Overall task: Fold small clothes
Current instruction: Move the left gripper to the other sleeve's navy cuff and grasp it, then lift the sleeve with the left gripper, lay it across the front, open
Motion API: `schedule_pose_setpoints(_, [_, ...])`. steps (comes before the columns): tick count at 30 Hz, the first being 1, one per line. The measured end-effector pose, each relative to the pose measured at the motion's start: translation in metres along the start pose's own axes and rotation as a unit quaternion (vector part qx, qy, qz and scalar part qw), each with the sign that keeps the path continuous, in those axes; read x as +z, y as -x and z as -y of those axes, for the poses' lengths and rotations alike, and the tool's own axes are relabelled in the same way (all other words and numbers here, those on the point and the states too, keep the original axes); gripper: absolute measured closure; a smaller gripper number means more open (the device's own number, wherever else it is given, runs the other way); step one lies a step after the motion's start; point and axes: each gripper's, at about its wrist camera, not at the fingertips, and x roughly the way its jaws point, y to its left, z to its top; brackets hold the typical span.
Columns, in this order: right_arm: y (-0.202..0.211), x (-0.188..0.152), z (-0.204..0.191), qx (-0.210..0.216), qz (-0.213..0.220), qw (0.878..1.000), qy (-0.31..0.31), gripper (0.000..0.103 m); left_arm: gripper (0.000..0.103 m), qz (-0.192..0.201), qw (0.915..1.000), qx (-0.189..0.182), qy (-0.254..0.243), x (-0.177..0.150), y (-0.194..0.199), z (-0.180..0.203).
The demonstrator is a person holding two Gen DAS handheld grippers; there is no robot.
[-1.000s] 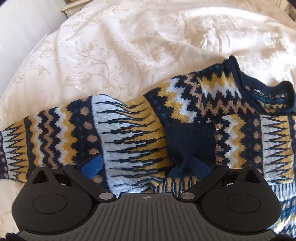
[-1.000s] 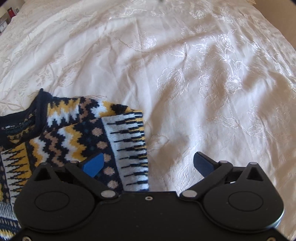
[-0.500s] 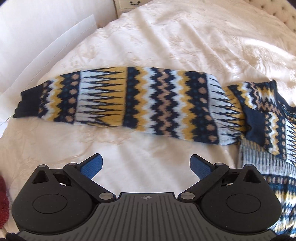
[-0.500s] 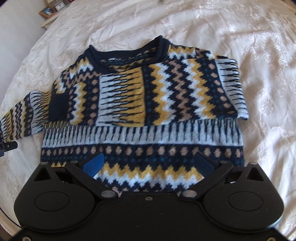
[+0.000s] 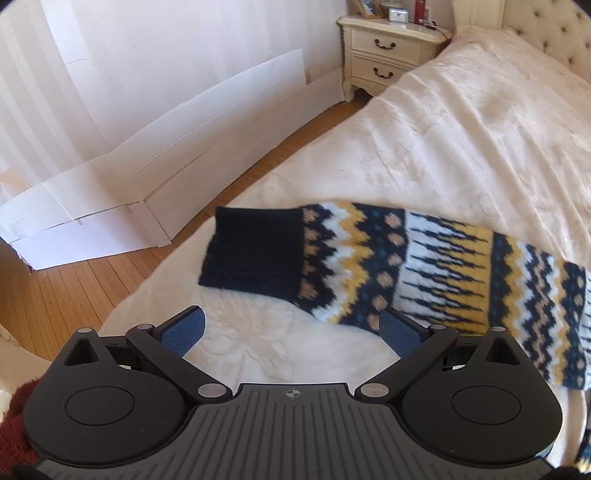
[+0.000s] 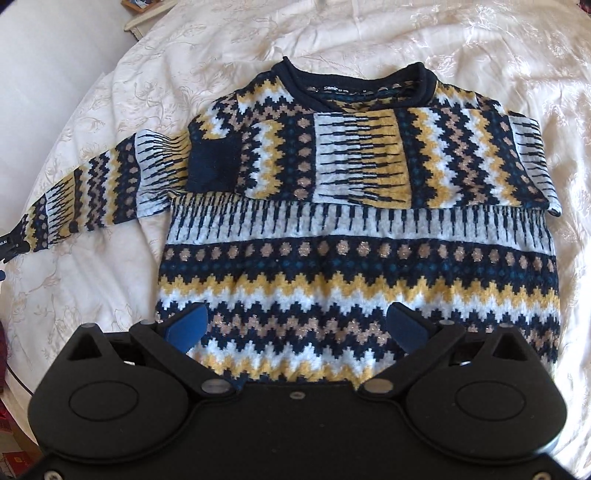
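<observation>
A navy, yellow and white patterned sweater point(image 6: 354, 236) lies flat on the cream bedspread point(image 6: 480, 44), neck away from me. One sleeve is folded across its chest, its navy cuff point(image 6: 214, 166) at the left. The other sleeve point(image 5: 424, 266) stretches out sideways, its navy cuff point(image 5: 255, 251) near the bed edge. My left gripper point(image 5: 291, 328) is open and empty, hovering just in front of that cuff. My right gripper point(image 6: 295, 326) is open and empty above the sweater's hem.
In the left wrist view the bed edge drops to a wooden floor point(image 5: 92, 280). White flat boards point(image 5: 147, 147) lean on the wall. A cream nightstand point(image 5: 388, 51) stands by the tufted headboard point(image 5: 546, 33). A dark red item point(image 5: 14, 424) sits at the lower left.
The left gripper has swung left along the outstretched sleeve to its cuff. The right gripper has pulled back, so the whole sweater shows. Both stay open.
</observation>
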Motion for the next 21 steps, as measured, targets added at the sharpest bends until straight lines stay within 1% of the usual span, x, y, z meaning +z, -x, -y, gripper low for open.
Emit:
schedule_pose_setpoints(2, [-0.001,0.002,-0.007,0.001,0.002,1.000,0.002,0.001,0.001,0.003,0.9998,-0.004,0.017,0.009,-0.007,-0.011])
schedule_pose_setpoints(5, [-0.003,0.004,-0.016,0.000,0.002,1.000,0.009,0.001,0.004,-0.007,0.9993,-0.010,0.034,0.016,-0.022,-0.020])
schedule_pose_setpoints(6, [-0.004,0.004,-0.019,-0.001,0.001,1.000,0.012,0.001,0.019,-0.009,0.9990,-0.013,0.042,0.015,-0.027,-0.024])
schedule_pose_setpoints(7, [-0.005,0.005,-0.021,-0.002,-0.001,1.000,0.014,0.001,0.031,-0.012,0.9986,-0.017,0.049,0.015,-0.031,-0.026])
schedule_pose_setpoints(8, [-0.006,0.005,-0.023,-0.002,-0.003,1.000,0.016,0.001,0.035,-0.016,0.9979,-0.023,0.058,0.014,-0.033,-0.029])
schedule_pose_setpoints(9, [-0.007,0.005,-0.024,-0.002,-0.005,1.000,0.017,0.001,0.041,-0.014,0.9975,-0.026,0.064,0.014,-0.034,-0.030])
schedule_pose_setpoints(11, [-0.008,0.004,-0.026,-0.004,-0.008,1.000,0.019,0.001,0.058,-0.007,0.9966,-0.040,0.072,0.013,-0.031,-0.034])
schedule_pose_setpoints(12, [-0.008,0.004,-0.026,-0.004,-0.010,1.000,0.021,0.001,0.078,-0.003,0.9967,-0.043,0.068,0.015,-0.029,-0.032])
schedule_pose_setpoints(13, [-0.009,0.004,-0.026,-0.004,-0.012,1.000,0.022,0.001,0.094,0.000,0.9972,-0.040,0.063,0.016,-0.026,-0.031])
schedule_pose_setpoints(14, [-0.009,0.003,-0.026,-0.004,-0.014,1.000,0.023,0.001,0.098,0.004,0.9975,-0.038,0.059,0.016,-0.020,-0.031])
schedule_pose_setpoints(17, [-0.012,0.002,-0.026,-0.002,-0.021,0.999,0.025,0.001,0.098,0.020,0.9959,-0.066,0.058,0.022,0.000,-0.029])
schedule_pose_setpoints(21, [-0.015,0.003,-0.025,0.009,-0.027,0.999,0.026,0.001,0.098,0.045,0.9935,-0.095,0.043,0.032,0.037,-0.010])
